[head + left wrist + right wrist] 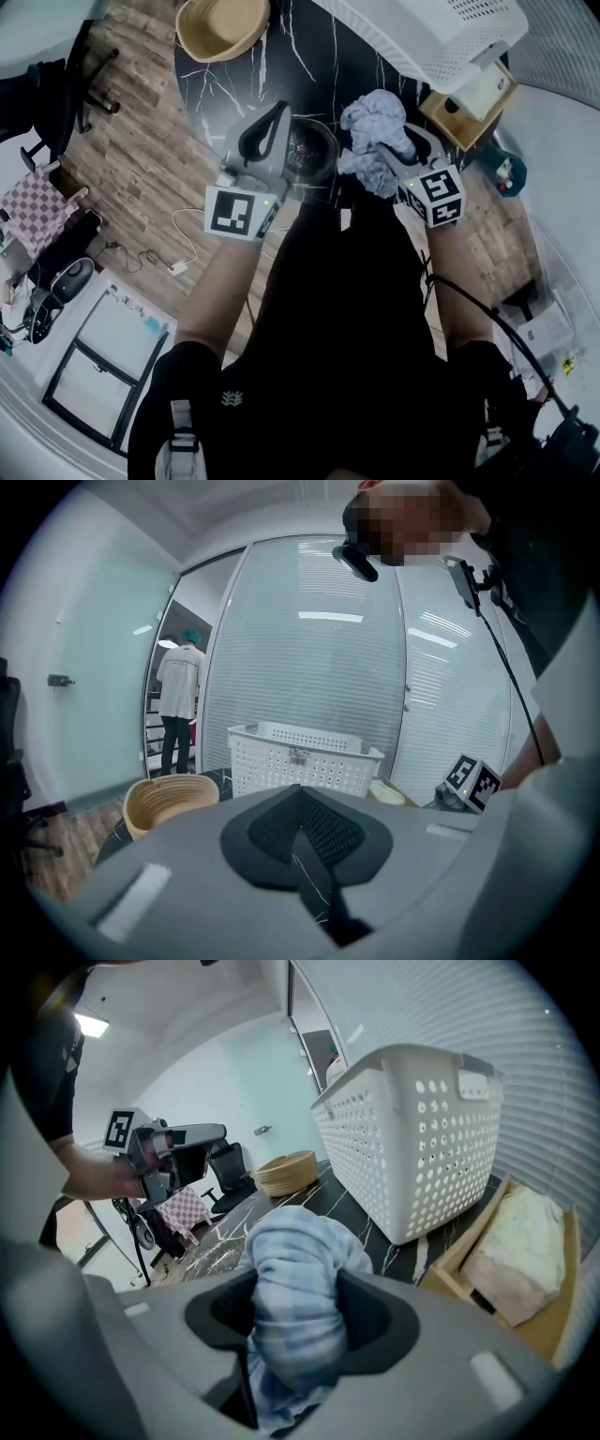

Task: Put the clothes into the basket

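Right gripper grasping a bunched blue garment
Pinched mid-bundle, likely so it lifts whole toward the white basket; left gripper clenched empty, aside

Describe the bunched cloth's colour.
Pale blue cloth, faintly checked; right gripper view shows it best.

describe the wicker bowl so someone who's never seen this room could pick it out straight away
Find the black table with white veins; a big white perforated basket stands at one end. Apart from it, near the table's other edge, sits the wicker bowl. It is the only round, tan, woven thing there.
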A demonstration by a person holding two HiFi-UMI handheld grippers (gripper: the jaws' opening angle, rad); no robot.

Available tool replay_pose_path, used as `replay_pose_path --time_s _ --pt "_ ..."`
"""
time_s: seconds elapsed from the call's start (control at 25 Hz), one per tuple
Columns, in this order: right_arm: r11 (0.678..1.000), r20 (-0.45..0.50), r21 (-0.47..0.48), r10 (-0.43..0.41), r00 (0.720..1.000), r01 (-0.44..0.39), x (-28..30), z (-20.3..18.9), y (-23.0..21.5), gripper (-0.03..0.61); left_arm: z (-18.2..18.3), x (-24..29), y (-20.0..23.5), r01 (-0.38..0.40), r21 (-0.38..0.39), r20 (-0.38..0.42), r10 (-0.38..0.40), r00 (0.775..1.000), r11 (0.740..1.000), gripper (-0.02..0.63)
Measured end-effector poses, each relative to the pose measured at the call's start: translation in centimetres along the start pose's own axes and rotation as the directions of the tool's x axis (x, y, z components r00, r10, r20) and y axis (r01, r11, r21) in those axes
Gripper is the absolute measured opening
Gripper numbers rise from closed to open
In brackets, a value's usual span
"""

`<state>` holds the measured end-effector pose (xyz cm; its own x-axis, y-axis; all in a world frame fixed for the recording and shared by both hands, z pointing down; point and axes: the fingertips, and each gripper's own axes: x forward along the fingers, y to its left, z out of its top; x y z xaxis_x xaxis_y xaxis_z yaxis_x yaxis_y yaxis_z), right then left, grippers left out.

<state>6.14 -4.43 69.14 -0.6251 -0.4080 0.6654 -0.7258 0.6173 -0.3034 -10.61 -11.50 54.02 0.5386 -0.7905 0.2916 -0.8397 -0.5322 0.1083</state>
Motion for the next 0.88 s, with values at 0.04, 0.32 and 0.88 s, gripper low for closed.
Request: replay_pose_path --time_s 0.04,0.32,0.88 --pt "1.000 0.004 -0.002 -0.003 1.000 0.003 -0.3 0.2 0.1 0.233 0.3 0.0 -0.1 0.002 0.004 0.003 -0.002 1.000 1.000 0.006" --pt "1.000 0.036 -0.022 -0.005 0.999 0.006 -2.5 2.3 0.5 0.233 2.9 -0.1 -0.7 0.005 0.010 0.039 -0.005 0.999 1.000 0.006" --pt "0.993 0.102 -0.118 -0.018 0.995 0.030 -7.0 7.9 2.3 0.232 8.9 -1.5 -1.4 0.010 0.055 0.113 -0.017 0.993 0.998 0.006"
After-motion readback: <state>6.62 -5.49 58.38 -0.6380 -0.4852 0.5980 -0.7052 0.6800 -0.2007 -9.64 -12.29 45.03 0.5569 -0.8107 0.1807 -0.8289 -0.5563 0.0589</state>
